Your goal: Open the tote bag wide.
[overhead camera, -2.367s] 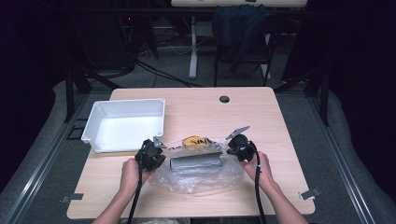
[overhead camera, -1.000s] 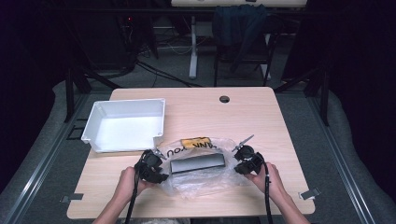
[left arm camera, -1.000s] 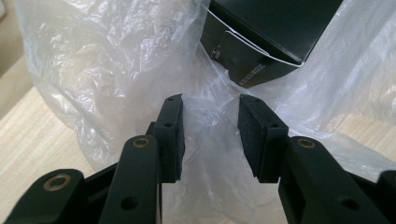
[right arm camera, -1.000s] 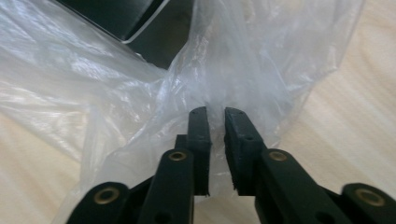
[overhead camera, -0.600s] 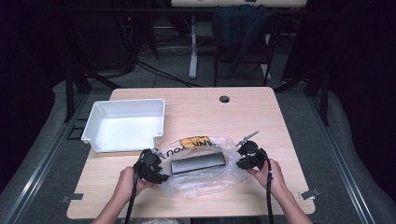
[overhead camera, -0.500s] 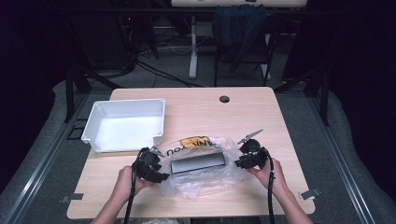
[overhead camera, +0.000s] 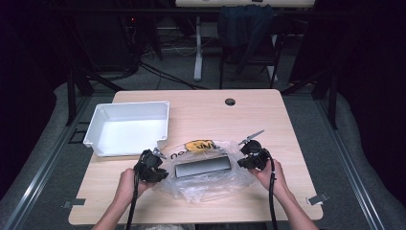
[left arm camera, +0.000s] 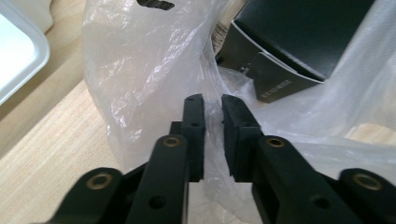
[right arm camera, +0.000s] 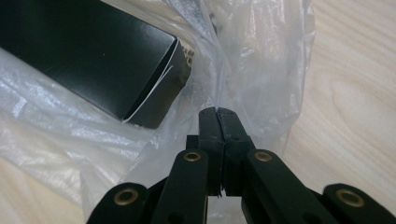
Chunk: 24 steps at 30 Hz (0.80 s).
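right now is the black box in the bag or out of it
In. The black box lies on its side inside the clear bag; plastic film wraps around it in both gripper views, and each gripper holds the bag at one end.

Between your two tools, the plastic bag (overhead camera: pixel 206 177) and the black box (overhead camera: pixel 201 167) on it block the straight way across the counter (overhead camera: pixel 268 120). To your left front, the white tray (overhead camera: pixel 125 128) stands with raised walls, just beyond the bag. You have bare counter past the bag toward the far edge, along the right side, and along the near edge.
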{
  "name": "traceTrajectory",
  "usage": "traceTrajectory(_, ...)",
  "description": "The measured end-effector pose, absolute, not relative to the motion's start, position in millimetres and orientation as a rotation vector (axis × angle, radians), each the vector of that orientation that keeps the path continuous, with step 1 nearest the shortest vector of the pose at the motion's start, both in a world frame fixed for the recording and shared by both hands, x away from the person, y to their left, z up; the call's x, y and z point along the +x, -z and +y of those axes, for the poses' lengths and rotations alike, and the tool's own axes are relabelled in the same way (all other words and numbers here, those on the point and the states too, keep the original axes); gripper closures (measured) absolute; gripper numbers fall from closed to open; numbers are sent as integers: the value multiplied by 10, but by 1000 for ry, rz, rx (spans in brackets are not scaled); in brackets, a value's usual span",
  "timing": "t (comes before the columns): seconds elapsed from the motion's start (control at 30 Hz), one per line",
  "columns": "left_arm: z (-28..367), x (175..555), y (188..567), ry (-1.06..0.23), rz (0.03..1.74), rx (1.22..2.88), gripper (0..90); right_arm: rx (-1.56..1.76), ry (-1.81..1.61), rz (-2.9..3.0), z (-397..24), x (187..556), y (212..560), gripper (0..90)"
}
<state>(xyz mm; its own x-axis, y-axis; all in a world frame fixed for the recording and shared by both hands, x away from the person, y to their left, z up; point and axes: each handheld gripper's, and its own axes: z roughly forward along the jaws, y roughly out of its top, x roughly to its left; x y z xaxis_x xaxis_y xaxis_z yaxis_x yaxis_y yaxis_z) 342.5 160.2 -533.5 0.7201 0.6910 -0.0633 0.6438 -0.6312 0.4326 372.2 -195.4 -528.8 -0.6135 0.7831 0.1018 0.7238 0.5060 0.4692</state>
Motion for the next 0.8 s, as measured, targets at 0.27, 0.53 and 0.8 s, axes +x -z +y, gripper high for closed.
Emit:
traceTrajectory(0.27,1657,3469,5337,-159,1068,2482,855,1294,-719,2597,-1954,3779,5301,893)
traceTrajectory(0.53,1737,3470,5303,-164,1090,2459,841,1262,-755,2614,-1930,3747,5261,827)
traceTrajectory(0.8,1827,3449,5128,-153,1081,2367,436,1264,-912,2571,-2028,3689,5074,490)
